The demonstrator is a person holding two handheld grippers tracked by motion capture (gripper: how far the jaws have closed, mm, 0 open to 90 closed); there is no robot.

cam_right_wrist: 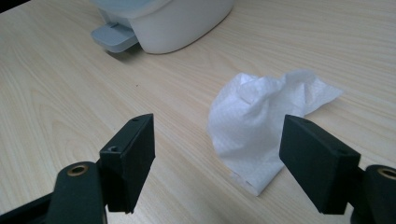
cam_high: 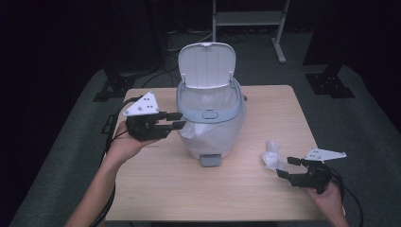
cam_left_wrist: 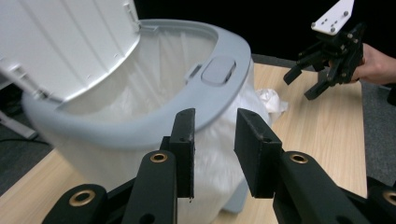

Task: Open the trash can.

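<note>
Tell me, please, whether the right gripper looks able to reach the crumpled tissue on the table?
Probably yes: the right gripper is open, the tissue lies on bare table just ahead, nothing between.

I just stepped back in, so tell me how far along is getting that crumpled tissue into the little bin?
Done: the bin stands with its lid up and a liner inside. In hand: the left gripper sits open beside the bin's rim, holding nothing; the right gripper is open, with the crumpled tissue just ahead of its jaws on the table. Left: gripping the tissue, lifting it, dropping it in.

Dark room, grey floor [cam_high: 71, 142], white rack [cam_high: 248, 19]
</note>
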